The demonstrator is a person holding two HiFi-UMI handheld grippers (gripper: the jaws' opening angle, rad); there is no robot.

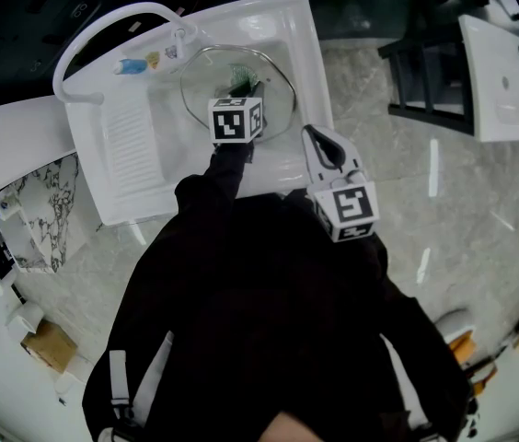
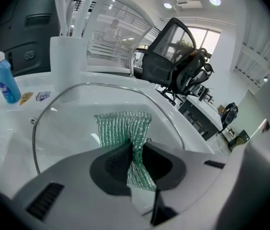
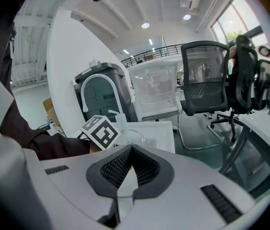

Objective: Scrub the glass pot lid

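The glass pot lid [image 1: 202,88] rests tilted in the basin of a white sink [image 1: 135,150]. My left gripper [image 1: 239,96] reaches over it, shut on a green mesh scrub cloth [image 1: 238,75]. In the left gripper view the cloth [image 2: 120,126] is pinched between the jaws of the left gripper [image 2: 136,153] and lies against the lid's glass [image 2: 70,123]. My right gripper [image 1: 310,134] sits at the lid's near right edge. In its own view the right gripper [image 3: 131,153] is shut, with the lid's rim [image 3: 135,137] running into the jaws.
A blue bottle [image 2: 5,85] stands on the sink's back ledge beside a white holder [image 2: 68,61]. A curved white faucet tube [image 1: 103,28] arcs over the back left. Black office chairs [image 3: 207,85] and a second white sink [image 1: 508,72] stand to the right.
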